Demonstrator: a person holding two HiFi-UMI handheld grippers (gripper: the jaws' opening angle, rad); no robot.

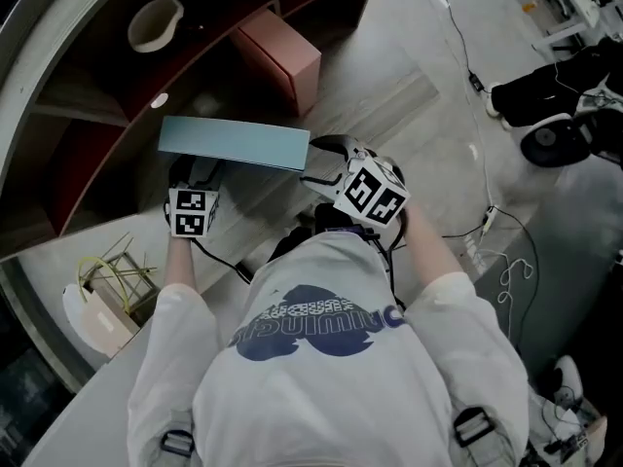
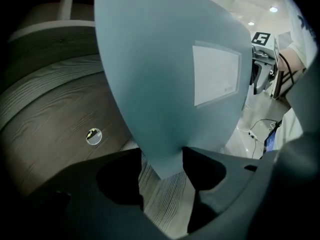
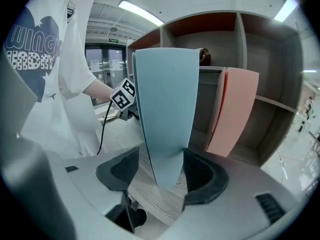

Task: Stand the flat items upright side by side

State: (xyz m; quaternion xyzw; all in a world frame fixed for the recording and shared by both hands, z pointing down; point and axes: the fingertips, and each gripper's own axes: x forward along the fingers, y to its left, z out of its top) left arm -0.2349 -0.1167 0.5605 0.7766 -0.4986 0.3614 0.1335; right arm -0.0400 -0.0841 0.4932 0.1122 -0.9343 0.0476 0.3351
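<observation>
A flat light-blue box (image 1: 234,142) hangs edge-up over the wooden shelf board (image 1: 389,115), held at both ends. My left gripper (image 1: 200,170) is shut on its left end; in the left gripper view the box (image 2: 165,74) fills the space between the jaws of that gripper (image 2: 161,159). My right gripper (image 1: 321,163) is shut on the right end, and the box (image 3: 165,104) stands upright between the jaws of this gripper (image 3: 160,161). A flat pink box (image 1: 282,58) stands upright in the shelf compartment behind, also showing as the pink box (image 3: 232,109) to the right of the blue one.
A white bowl (image 1: 156,22) sits in the upper left compartment. A small round sticker (image 2: 93,135) lies on the shelf board. A bag with yellow sticks (image 1: 102,300) is on the floor at left. Cables (image 1: 487,232) and a black chair base (image 1: 555,115) lie at right.
</observation>
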